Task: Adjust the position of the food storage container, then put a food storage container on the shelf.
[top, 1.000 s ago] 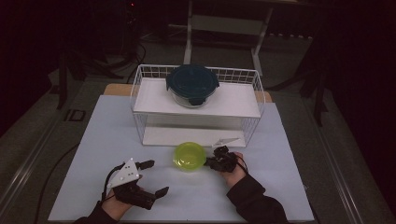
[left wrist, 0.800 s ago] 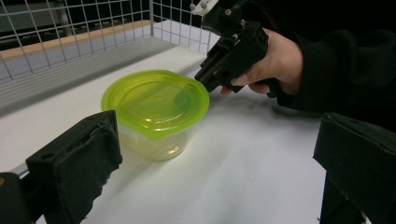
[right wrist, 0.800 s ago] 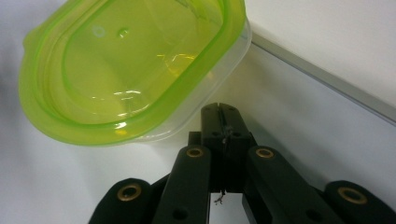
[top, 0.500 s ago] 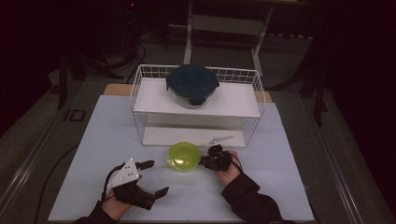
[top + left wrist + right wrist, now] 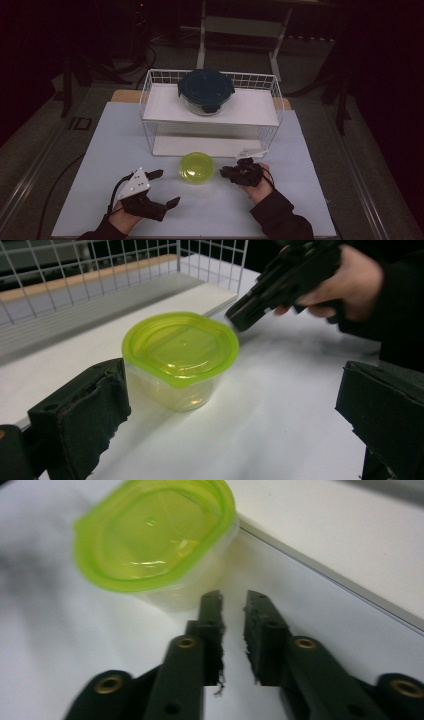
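Left gripper [image 5: 159, 189] rests on the tabletop [image 5: 310, 200] at the near left, jaws spread wide with nothing between them; in its own view the green-lidded container [image 5: 179, 360] stands ahead in the gap, apart from both pads. That container [image 5: 196, 167] sits on the tabletop just in front of the wire rack [image 5: 150, 107], lid on, upright. Right gripper [image 5: 232, 605] is just beside the container's right side; its jaws have just been opening and now stand narrowly apart, gripping nothing, with the container off to the left of the tips and not between them.

Judgement: the container looks set down and released; whether it goes onto the rack is not settled here.

Count: two grippers, one green-lidded container, one dark-lidded glass container [image 5: 205, 90] on the rack's upper shelf, one rack.
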`<move>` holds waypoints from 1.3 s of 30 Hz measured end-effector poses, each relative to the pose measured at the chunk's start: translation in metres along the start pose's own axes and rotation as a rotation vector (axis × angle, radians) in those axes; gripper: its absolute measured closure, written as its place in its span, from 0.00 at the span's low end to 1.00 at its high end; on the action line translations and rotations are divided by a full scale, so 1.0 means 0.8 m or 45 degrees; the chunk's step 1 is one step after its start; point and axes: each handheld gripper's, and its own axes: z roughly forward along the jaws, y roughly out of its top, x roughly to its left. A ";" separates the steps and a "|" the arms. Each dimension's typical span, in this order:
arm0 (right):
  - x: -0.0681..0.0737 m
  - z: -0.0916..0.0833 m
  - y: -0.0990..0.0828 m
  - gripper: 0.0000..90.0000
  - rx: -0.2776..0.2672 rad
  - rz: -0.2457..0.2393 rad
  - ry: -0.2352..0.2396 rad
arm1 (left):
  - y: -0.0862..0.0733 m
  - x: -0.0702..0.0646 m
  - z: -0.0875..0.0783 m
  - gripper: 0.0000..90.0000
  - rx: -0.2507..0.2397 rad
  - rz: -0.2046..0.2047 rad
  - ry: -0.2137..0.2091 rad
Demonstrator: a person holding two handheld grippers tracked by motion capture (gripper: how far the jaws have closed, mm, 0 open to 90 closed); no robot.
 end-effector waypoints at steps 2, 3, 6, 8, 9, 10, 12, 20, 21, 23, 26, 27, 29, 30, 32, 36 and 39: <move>0.005 -0.009 0.000 0.71 -0.026 -0.011 -0.010 | 0.004 0.002 0.001 0.00 0.011 -0.018 -0.002; 0.007 -0.014 0.001 0.64 -0.044 -0.005 -0.012 | 0.007 0.002 0.002 0.00 0.015 -0.028 0.000; 0.012 -0.026 0.005 0.44 -0.095 -0.007 -0.007 | 0.014 0.003 0.002 0.00 0.007 -0.053 -0.009; 0.013 -0.030 0.007 0.37 -0.117 -0.003 0.007 | 0.016 0.004 0.002 0.00 -0.001 -0.062 -0.005; 0.014 -0.033 0.008 0.37 -0.126 -0.009 0.028 | 0.016 0.004 0.002 0.00 -0.001 -0.062 -0.005; 0.016 -0.039 0.011 0.23 -0.146 -0.010 0.049 | 0.024 0.010 0.001 0.00 -0.017 -0.091 0.017; 0.019 -0.044 0.013 0.16 -0.173 -0.036 0.067 | 0.030 0.016 0.000 0.00 -0.019 -0.129 0.022; 0.016 -0.048 0.027 0.17 -0.239 0.000 0.088 | 0.050 0.035 0.011 0.00 0.017 -0.208 0.011; 0.011 -0.045 0.032 0.18 -0.242 0.022 0.086 | 0.052 0.040 0.017 0.00 0.029 -0.245 0.003; 0.007 -0.041 0.037 0.18 -0.256 0.019 0.089 | 0.052 0.044 0.023 0.00 0.042 -0.282 -0.019; 0.003 -0.037 0.040 0.18 -0.261 0.054 0.103 | 0.052 0.049 0.030 0.00 0.076 -0.316 -0.020; 0.002 -0.035 0.041 0.18 -0.269 0.069 0.115 | 0.052 0.049 0.030 0.00 0.076 -0.316 -0.020; -0.001 -0.023 0.046 0.16 -0.196 0.158 0.119 | 0.049 0.065 0.043 0.00 0.092 -0.507 -0.036; -0.001 -0.019 0.048 0.15 -0.179 0.182 0.119 | 0.048 0.068 0.046 0.01 0.096 -0.543 -0.034; -0.003 -0.009 0.050 0.13 -0.147 0.262 0.085 | 0.046 0.072 0.053 0.02 0.119 -0.609 -0.051; -0.006 0.009 0.049 0.17 -0.085 0.369 0.118 | 0.040 0.078 0.065 0.07 0.195 -0.712 -0.056; -0.008 0.015 0.048 0.21 -0.058 0.427 0.155 | 0.038 0.080 0.068 0.10 0.222 -0.739 -0.061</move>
